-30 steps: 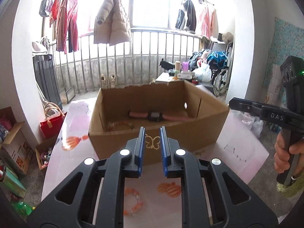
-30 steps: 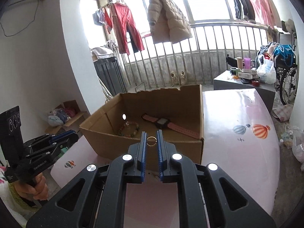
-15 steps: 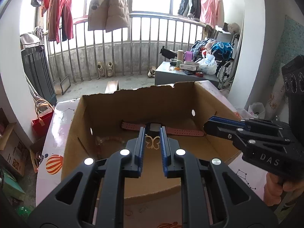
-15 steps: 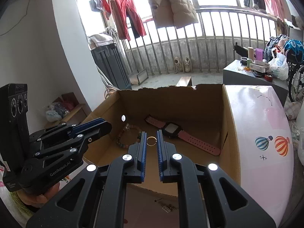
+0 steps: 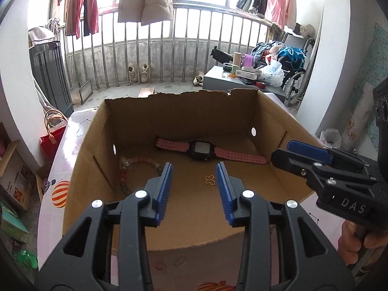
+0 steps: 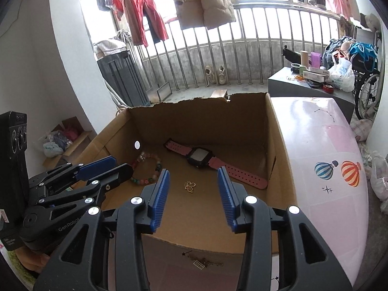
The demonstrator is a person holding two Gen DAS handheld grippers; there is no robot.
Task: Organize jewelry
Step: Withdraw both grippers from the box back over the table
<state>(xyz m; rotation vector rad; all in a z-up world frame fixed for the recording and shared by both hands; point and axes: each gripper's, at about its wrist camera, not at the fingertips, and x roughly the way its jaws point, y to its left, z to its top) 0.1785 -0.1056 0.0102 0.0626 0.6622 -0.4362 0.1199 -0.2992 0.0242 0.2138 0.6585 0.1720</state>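
Both the left gripper (image 5: 194,189) and right gripper (image 6: 192,189) stand empty, jaws having just opened. The butterfly charm (image 5: 210,180) lies on the box (image 5: 184,101) floor, directly ahead of both, near its front wall.

Right gripper (image 5: 282,154) body, left wrist view: "DAS" is read in pale letters.
Left gripper (image 6: 114,167) body, right wrist view: "GenRobot" is read, partly cut off.

A lived-in home: laundry (image 5: 145,0) hangs by the barred window (image 5: 194,36), shoes (image 5: 138,72) beneath.
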